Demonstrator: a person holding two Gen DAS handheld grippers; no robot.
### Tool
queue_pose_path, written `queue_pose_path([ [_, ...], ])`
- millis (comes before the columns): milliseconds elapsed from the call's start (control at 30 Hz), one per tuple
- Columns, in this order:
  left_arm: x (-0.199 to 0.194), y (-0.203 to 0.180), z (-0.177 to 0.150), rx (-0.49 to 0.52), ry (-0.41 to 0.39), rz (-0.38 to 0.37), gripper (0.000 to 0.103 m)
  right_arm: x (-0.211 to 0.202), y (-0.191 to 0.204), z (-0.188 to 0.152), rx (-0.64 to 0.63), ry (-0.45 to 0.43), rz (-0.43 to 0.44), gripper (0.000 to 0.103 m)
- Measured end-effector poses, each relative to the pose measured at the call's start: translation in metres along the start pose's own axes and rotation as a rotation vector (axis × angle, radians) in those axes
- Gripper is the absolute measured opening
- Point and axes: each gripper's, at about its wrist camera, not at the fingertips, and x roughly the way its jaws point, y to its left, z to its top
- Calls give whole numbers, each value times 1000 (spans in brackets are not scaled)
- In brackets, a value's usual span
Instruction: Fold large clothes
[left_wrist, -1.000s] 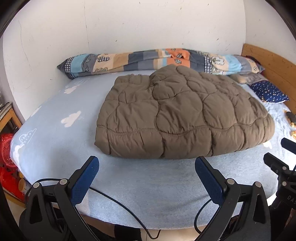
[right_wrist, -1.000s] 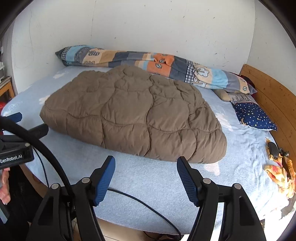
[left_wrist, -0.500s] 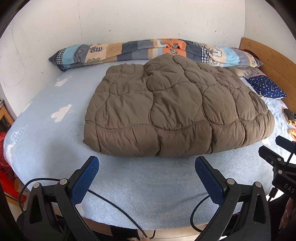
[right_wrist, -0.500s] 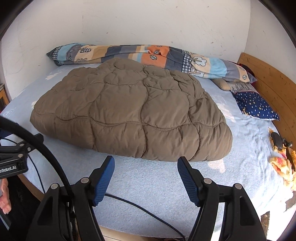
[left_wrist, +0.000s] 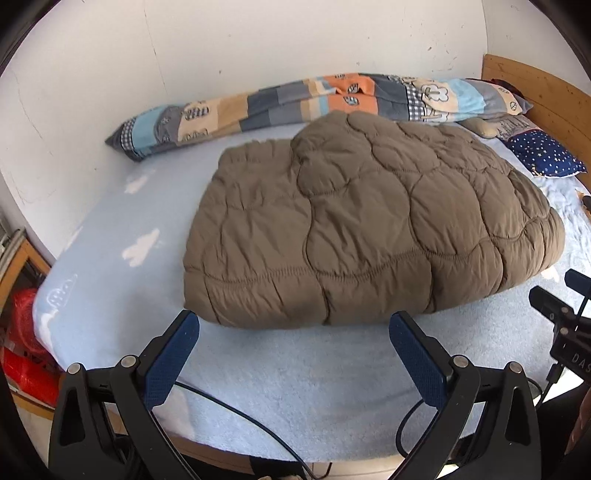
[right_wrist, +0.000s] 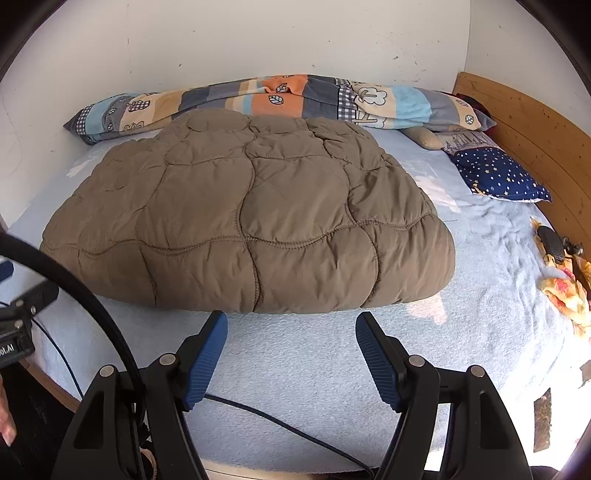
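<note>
A brown quilted padded garment (left_wrist: 362, 229) (right_wrist: 251, 218) lies folded into a thick bundle in the middle of the pale blue bed (left_wrist: 295, 384) (right_wrist: 303, 369). My left gripper (left_wrist: 293, 325) hovers over the bed's near edge, just short of the bundle's front hem, jaws wide apart and nothing between them. My right gripper (right_wrist: 291, 325) stands the same way before the bundle's front right part, open and empty. The right gripper's body (left_wrist: 561, 325) shows at the right edge of the left wrist view.
A patchwork blanket (left_wrist: 314, 99) (right_wrist: 280, 99) is rolled along the white wall behind. A starry navy pillow (right_wrist: 495, 173) and wooden headboard (right_wrist: 532, 147) lie right. A crumpled yellow cloth (right_wrist: 565, 291) sits at the right edge. Black cables (right_wrist: 280, 421) hang over the bed's front. Red items (left_wrist: 26, 332) sit at floor left.
Both views have rolled and shifted slightly; the bundle now sits closer to the right gripper's fingertips. The garment itself has not moved, and both grippers stay open.
</note>
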Motion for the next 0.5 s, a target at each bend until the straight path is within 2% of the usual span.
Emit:
queue_pose_path([
  [67, -3, 3, 2, -7, -25, 45, 103, 0, 1, 0, -4, -3, -4, 77],
  [167, -2, 9, 3, -33, -25, 74, 103, 1, 0, 0, -2, 0, -3, 77],
  [300, 5, 15, 3, -57, 9, 75, 103, -1, -3, 1, -7, -7, -6, 79],
  [500, 12, 11, 1, -36, 25, 70, 103, -2, 0, 1, -19, -5, -5, 80],
])
